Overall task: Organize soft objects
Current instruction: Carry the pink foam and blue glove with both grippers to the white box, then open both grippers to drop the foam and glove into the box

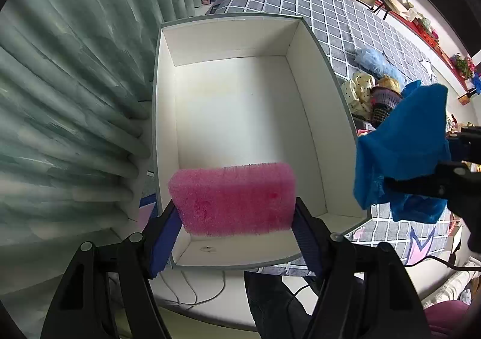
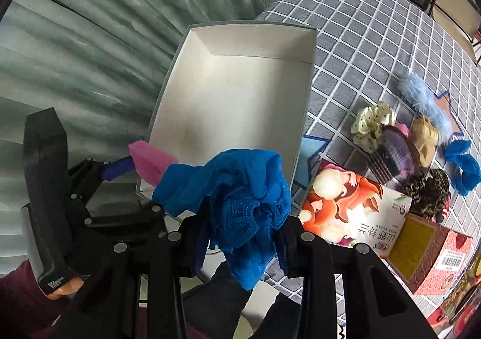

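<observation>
My left gripper point(image 1: 236, 215) is shut on a pink sponge point(image 1: 233, 197) and holds it over the near end of an open white box point(image 1: 240, 38), which has nothing else inside. My right gripper point(image 2: 243, 236) is shut on a crumpled blue cloth point(image 2: 240, 188) and holds it above the box's near right corner point(image 2: 296, 158). The cloth and right gripper also show in the left wrist view point(image 1: 399, 152). The sponge and left gripper also show in the right wrist view point(image 2: 150, 166).
The box stands on a grey checked cloth point(image 2: 375, 38) beside a green curtain point(image 1: 66, 98). Right of the box lie scrunchies point(image 2: 372, 122), a pale blue fluffy band point(image 2: 424, 101), another blue cloth point(image 2: 463, 164), a picture packet point(image 2: 351, 209) and a red carton point(image 2: 430, 251).
</observation>
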Demonstrator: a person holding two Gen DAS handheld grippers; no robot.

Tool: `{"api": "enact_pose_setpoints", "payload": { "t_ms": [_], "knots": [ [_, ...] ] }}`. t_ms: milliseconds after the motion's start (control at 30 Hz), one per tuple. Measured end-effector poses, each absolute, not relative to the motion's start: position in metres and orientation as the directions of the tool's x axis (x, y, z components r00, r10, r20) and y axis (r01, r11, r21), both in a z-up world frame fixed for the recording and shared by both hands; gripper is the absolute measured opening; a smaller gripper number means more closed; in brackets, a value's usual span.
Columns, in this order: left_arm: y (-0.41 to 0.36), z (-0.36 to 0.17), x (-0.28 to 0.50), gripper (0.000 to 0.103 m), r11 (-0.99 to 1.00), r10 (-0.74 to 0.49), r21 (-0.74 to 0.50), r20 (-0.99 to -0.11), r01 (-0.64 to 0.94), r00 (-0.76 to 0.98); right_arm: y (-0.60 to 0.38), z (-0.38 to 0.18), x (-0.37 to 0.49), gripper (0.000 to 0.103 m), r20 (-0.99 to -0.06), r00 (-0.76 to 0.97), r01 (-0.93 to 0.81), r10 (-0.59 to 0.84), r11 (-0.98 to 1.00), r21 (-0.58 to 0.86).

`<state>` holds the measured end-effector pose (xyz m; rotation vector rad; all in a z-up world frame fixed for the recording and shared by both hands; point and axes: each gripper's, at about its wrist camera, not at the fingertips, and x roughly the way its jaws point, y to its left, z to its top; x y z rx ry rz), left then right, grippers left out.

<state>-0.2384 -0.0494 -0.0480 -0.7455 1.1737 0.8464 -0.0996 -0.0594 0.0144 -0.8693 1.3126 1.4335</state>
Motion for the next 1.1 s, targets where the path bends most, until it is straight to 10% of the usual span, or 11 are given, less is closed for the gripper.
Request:
{"api": "enact_pose_setpoints", "payload": {
  "t_ms": [300,600,833,1100],
  "knots": [
    [-0.048,-0.048,-0.239,0.076,0.486,0.180,-0.055,-0.970,-0.872,0.162,-0.054,0.012,-0.105,0.038,-0.943,-0.282,-0.956,0.177,0.037,0.292],
    [-0.043,-0.050,-0.246,0.103,0.437,0.163,-0.111,-0.966,-0.892,0.200,-0.054,0.013,-0.103,0.079,-0.938,-0.293,-0.951,0.183,0.043,0.305],
    [-0.041,-0.050,-0.243,0.103,0.431,0.130,-0.163,-0.962,-0.888,0.240,-0.056,0.014,-0.096,0.100,-0.942,-0.275,-0.951,0.191,0.090,0.296],
    [-0.041,-0.047,-0.239,0.103,0.437,0.121,-0.172,-0.961,-0.883,0.247,-0.058,0.017,-0.094,0.100,-0.943,-0.269,-0.950,0.198,0.109,0.294]
  ]
}}
